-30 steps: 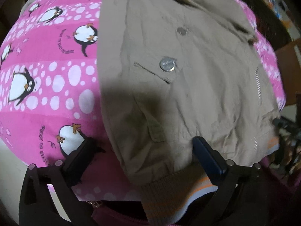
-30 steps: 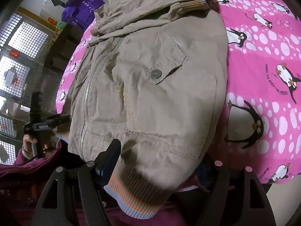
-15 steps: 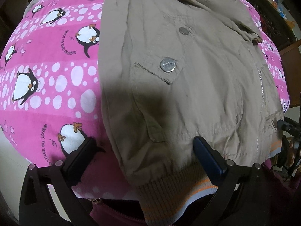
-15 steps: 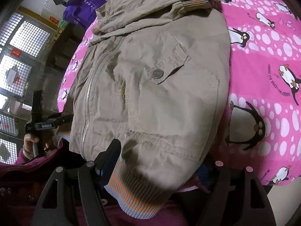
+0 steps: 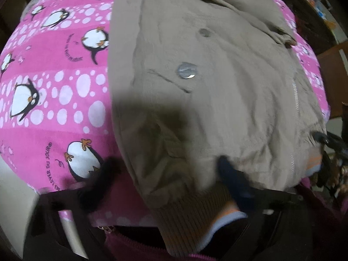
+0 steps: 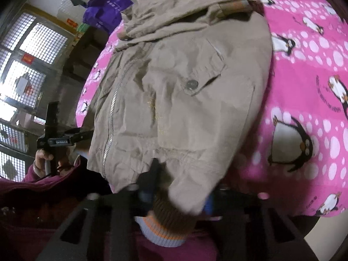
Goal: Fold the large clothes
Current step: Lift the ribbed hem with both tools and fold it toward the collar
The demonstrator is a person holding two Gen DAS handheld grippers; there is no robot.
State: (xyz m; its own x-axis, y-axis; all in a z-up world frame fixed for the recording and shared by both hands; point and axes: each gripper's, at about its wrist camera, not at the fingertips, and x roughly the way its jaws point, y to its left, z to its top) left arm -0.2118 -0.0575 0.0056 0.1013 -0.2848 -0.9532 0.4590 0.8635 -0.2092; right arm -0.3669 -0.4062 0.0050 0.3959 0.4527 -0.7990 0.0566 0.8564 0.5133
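A tan zip jacket [image 5: 217,91] lies front up on a pink penguin blanket [image 5: 54,91], its ribbed striped hem hanging over the near edge. My left gripper [image 5: 167,171] is open, its fingers either side of the jacket's left hem corner. In the right wrist view the jacket [image 6: 184,100] fills the middle. My right gripper [image 6: 180,187] has its jaws closing around the right hem corner [image 6: 174,215]; the frame is blurred and whether they grip it is unclear. The left gripper [image 6: 65,139] also shows at the left, held in a hand.
The pink blanket [image 6: 308,91] extends to the right of the jacket. A purple bag [image 6: 106,10] and barred windows [image 6: 26,65] are at the back left. A wooden piece of furniture [image 5: 335,76] stands at the right. My maroon sleeve [image 6: 43,195] is at the near edge.
The right gripper's jaws have narrowed around the hem corner and it has pushed forward. The left gripper has shifted slightly, with motion blur, and stays open.
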